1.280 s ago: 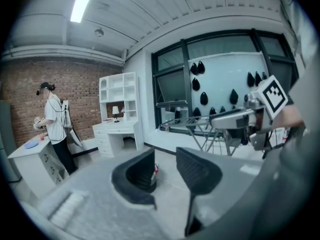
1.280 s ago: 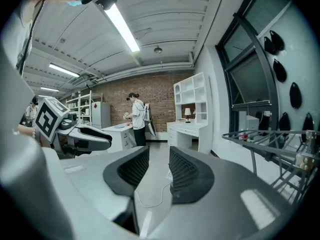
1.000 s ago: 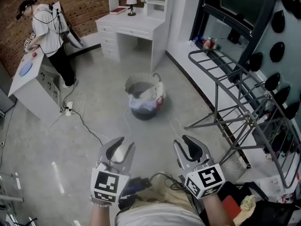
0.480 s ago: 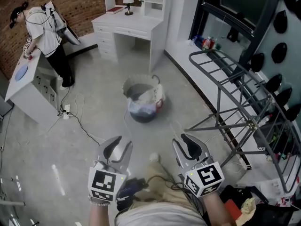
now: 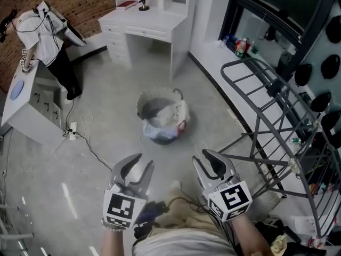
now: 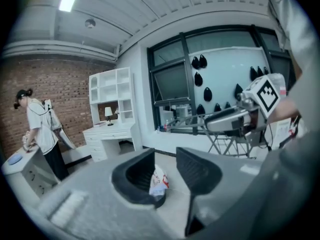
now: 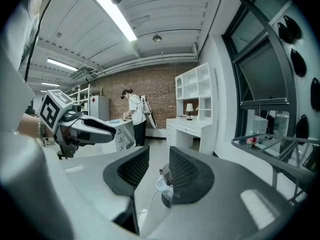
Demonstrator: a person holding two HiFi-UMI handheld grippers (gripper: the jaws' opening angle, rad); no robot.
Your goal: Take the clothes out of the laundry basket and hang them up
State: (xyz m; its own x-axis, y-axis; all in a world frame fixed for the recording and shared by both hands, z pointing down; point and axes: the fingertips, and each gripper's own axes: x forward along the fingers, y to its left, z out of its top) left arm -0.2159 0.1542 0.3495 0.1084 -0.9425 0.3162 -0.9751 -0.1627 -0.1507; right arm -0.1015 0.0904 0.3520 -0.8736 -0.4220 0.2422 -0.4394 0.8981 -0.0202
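Note:
A round laundry basket (image 5: 160,116) stands on the grey floor ahead, holding crumpled white and blue clothes (image 5: 165,124). Through each gripper's jaws it shows far off as the basket (image 6: 158,184) and the basket (image 7: 164,186). A grey metal drying rack (image 5: 272,121) stands at the right. My left gripper (image 5: 134,167) and right gripper (image 5: 209,161) are held side by side, low in the head view, well short of the basket. Both are open with nothing between the jaws.
A white desk with shelves and a lamp (image 5: 152,23) stands at the far wall. A person (image 5: 45,33) bends over a white cabinet (image 5: 26,100) at the left. A cable and power strip (image 5: 72,132) trail over the floor. Bottles (image 5: 242,46) sit on the window ledge.
Both grippers and the head have moved forward; the basket and the drying rack now sit closer and lower in the head view. The jaws stand as before.

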